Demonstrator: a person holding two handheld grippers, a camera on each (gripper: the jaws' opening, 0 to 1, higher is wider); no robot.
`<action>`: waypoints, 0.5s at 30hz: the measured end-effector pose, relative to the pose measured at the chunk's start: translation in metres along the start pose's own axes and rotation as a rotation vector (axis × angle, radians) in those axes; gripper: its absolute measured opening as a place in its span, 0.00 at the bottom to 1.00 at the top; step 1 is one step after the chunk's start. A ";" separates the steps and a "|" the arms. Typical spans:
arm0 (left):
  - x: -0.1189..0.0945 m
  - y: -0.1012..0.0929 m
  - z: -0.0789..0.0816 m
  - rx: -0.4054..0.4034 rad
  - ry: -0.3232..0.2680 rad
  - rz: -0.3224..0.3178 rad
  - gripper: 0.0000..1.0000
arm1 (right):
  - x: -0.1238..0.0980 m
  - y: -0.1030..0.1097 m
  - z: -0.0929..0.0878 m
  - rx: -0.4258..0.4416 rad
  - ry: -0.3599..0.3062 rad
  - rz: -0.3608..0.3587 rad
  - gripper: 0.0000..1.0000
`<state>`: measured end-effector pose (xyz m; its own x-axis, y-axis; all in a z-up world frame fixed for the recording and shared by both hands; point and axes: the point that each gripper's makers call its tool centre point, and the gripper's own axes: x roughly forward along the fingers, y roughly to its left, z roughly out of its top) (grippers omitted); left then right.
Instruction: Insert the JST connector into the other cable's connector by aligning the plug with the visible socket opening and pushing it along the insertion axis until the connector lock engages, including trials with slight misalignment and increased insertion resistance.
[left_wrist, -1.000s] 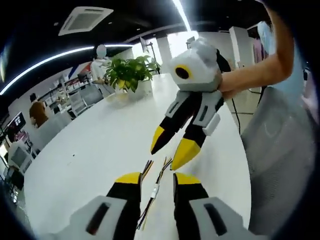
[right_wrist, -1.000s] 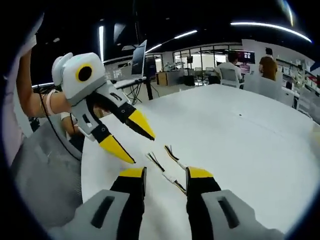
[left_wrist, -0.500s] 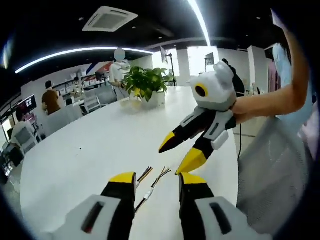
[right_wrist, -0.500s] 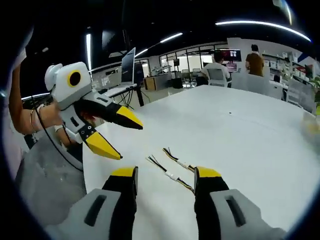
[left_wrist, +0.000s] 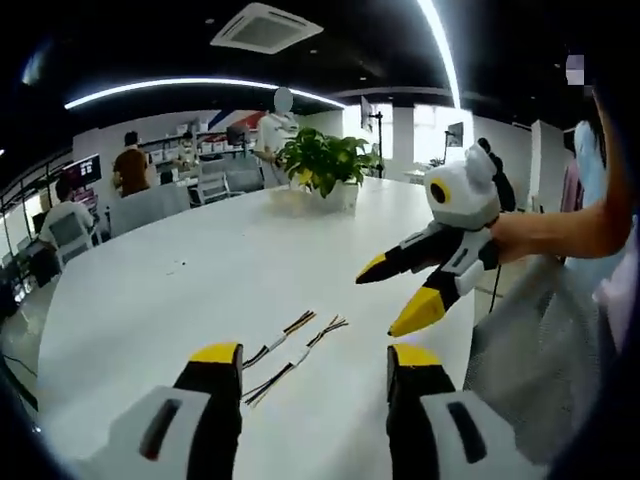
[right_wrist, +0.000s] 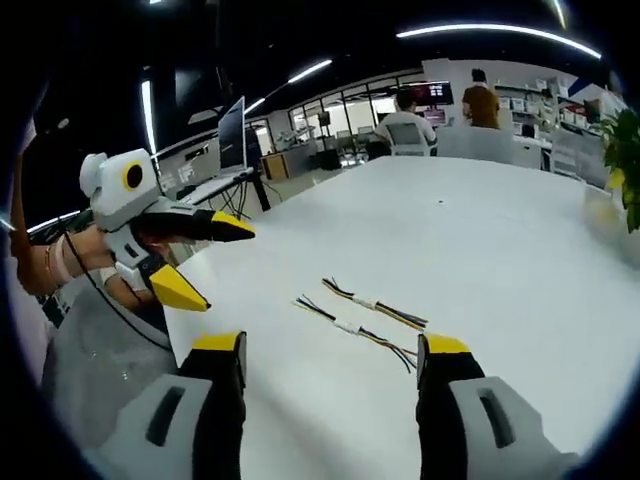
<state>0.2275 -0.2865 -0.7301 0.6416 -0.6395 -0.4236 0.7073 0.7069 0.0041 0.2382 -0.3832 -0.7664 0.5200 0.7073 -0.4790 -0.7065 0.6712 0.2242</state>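
While the white table (left_wrist: 180, 280) is being overlooked, both cables (right_wrist: 362, 315) are being left lying side by side, unmated; left gripper (left_wrist: 314, 362) and right gripper (right_wrist: 333, 350) are being held spread, empty. Risk: thin wires being pinched instead of the connector housing (right_wrist: 348, 326), causing misalignment.

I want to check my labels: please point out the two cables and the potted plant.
Nearer cable (right_wrist: 349, 326), right gripper view, white connector.
Farther cable (right_wrist: 367, 302), right gripper view, white connector.
Potted plant (left_wrist: 320, 160), left gripper view, leaves.

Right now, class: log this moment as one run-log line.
left gripper: open, empty | right gripper: open, empty | two cables: side by side on white table, unmated | stage: pre-grasp
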 end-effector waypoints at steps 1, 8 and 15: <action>-0.002 0.000 -0.001 -0.009 0.002 0.005 0.58 | -0.002 0.001 -0.002 -0.001 0.005 -0.007 0.69; -0.020 -0.002 -0.017 -0.095 0.052 0.030 0.64 | -0.011 0.002 -0.011 0.031 0.020 -0.026 0.71; -0.030 -0.003 -0.025 -0.143 0.052 0.042 0.75 | -0.020 0.002 -0.018 0.050 0.029 -0.053 0.75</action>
<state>0.1987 -0.2612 -0.7399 0.6505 -0.5947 -0.4724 0.6284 0.7708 -0.1051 0.2181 -0.3994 -0.7714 0.5409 0.6644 -0.5158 -0.6532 0.7181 0.2400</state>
